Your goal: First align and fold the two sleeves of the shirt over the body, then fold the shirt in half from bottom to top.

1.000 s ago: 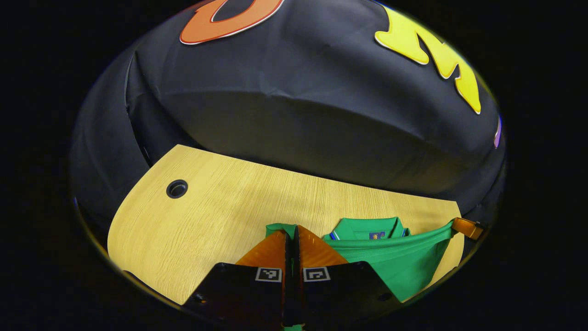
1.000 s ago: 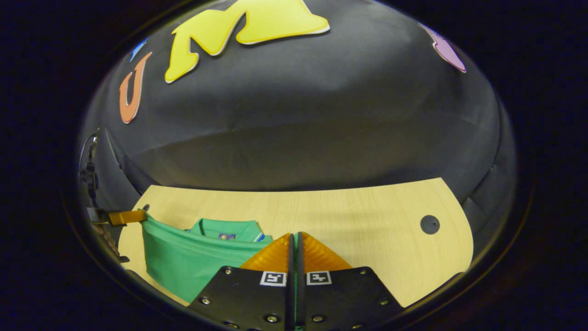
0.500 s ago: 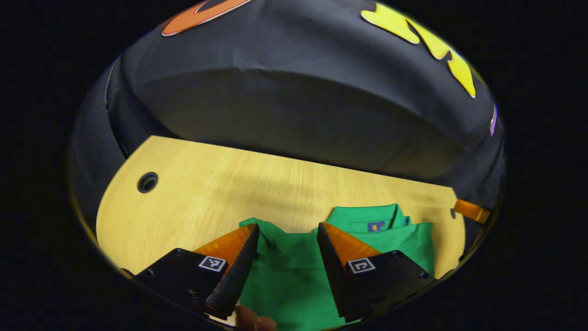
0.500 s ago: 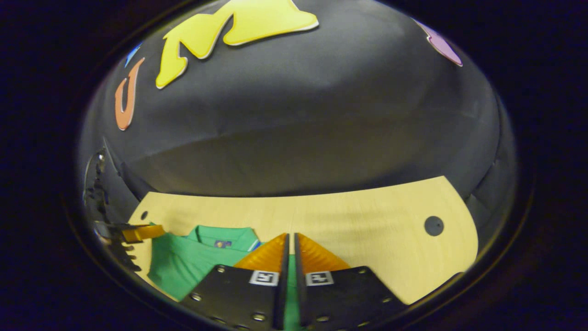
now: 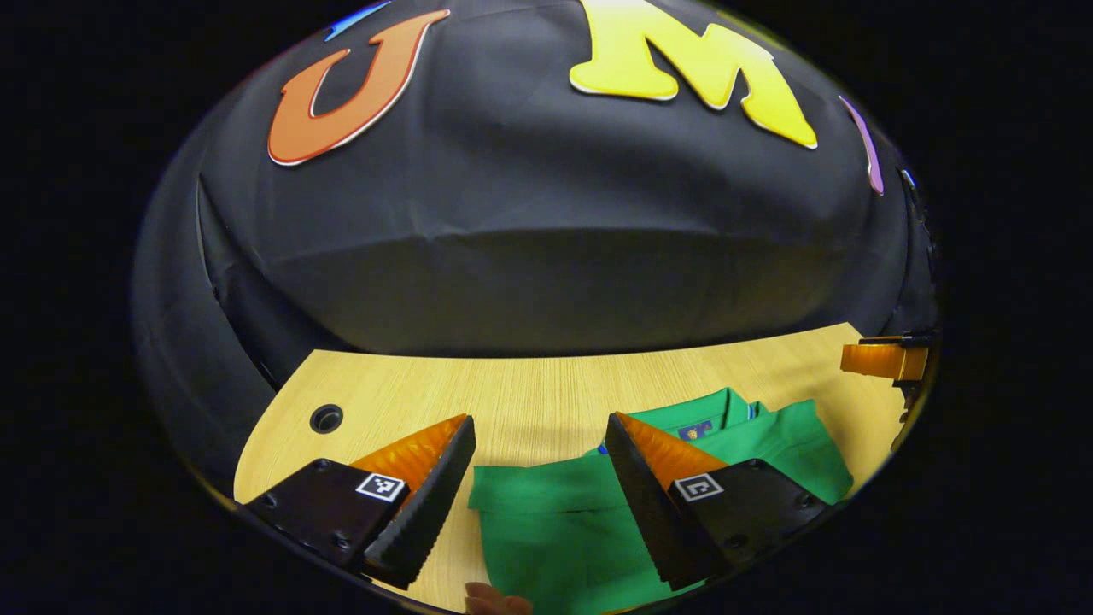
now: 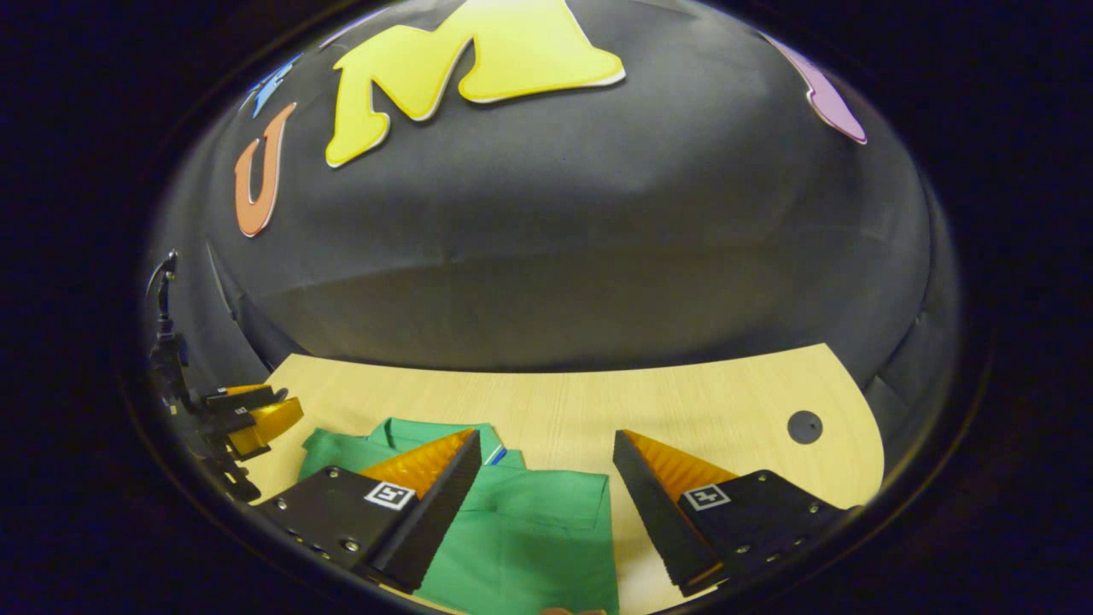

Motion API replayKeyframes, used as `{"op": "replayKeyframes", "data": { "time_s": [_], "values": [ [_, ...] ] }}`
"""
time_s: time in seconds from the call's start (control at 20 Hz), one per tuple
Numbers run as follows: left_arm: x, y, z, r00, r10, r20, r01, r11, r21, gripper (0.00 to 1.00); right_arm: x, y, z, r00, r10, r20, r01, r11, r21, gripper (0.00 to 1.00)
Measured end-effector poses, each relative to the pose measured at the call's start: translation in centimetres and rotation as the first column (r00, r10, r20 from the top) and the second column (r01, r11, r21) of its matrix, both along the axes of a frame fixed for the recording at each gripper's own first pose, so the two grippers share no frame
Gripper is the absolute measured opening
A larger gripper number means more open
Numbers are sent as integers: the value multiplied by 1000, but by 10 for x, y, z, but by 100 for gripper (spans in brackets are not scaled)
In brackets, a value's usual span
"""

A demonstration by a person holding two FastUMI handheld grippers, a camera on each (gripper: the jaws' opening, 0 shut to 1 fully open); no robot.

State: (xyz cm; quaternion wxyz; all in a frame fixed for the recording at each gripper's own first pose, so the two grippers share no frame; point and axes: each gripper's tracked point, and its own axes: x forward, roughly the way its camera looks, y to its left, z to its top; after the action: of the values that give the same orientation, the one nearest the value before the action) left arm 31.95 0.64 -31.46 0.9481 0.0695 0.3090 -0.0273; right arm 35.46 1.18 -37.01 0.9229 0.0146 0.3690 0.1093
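The green shirt (image 5: 564,530) lies folded flat on the pale wooden table (image 5: 529,393), its collar (image 5: 709,418) on the side away from the cameras and toward the black cloth wall (image 5: 529,256); in the right gripper view the same shirt (image 6: 529,538) has a straight folded edge on its right side, with bare tabletop (image 6: 683,401) beyond it. The left gripper (image 5: 540,427) hangs just above the shirt with its jaws spread wide and nothing between them, one finger over bare wood beside the shirt's left edge and the other over the cloth near the collar. The right gripper (image 6: 546,440) likewise stands wide open and empty above the shirt, one finger in front of the collar (image 6: 418,427) and the other over the wood past the shirt's right edge. From the left gripper view the right gripper shows well off to the shirt's right (image 5: 884,359); from the right gripper view the left gripper shows off to the shirt's left (image 6: 252,414). A round hole (image 5: 326,418) sits in the table well apart from the shirt on its left, and another (image 6: 804,426) on its right. A fingertip (image 5: 495,602) shows at the shirt's near edge
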Motion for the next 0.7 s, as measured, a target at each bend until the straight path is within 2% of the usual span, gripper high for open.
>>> {"op": "replayKeyframes", "data": {
  "time_s": [0.3,0.7],
  "values": [
    [-41,-4,36,997,-40,72,38,999,20,98,-46,1,34,999,-6,51,5,1000,4,98],
    [-119,-11,107,975,-32,218,31,999,7,98,-134,17,95,986,49,162,-45,999,-25,98]
  ]
}}
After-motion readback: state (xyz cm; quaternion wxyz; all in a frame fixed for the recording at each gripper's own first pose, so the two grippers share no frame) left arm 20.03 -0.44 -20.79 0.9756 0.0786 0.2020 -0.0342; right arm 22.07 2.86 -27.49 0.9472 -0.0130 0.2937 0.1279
